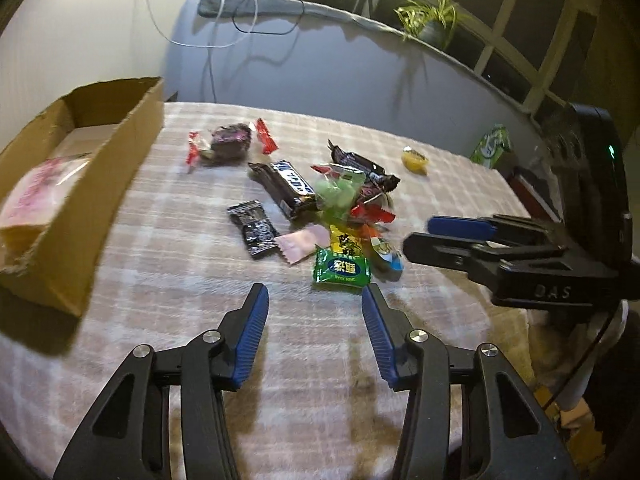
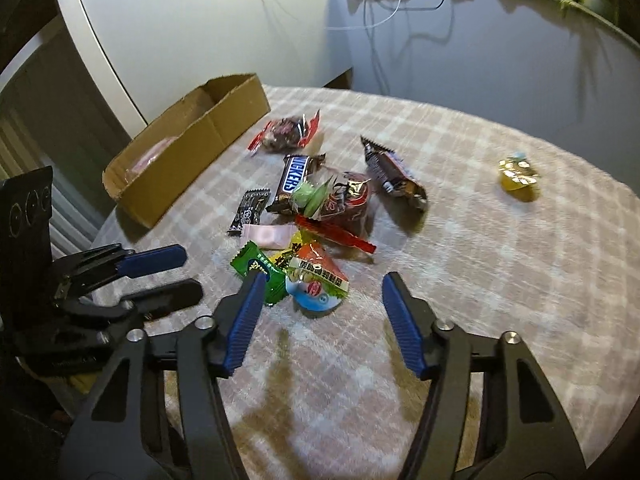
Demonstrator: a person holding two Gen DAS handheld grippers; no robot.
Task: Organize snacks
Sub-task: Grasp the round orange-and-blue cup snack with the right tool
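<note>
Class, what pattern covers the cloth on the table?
Pink-and-white plaid checks on the fuzzy tablecloth, clearest in the right wrist view.

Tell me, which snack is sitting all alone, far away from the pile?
The small yellow snack. It lies by itself on the checked cloth, well to the right of the heap, while the others crowd together near the cardboard box.

Your two wrist cameras both look steeply down, close over the table [image 1: 168, 320]; both share the snack pile [image 1: 340, 216] and the cardboard box [image 2: 188, 148].
</note>
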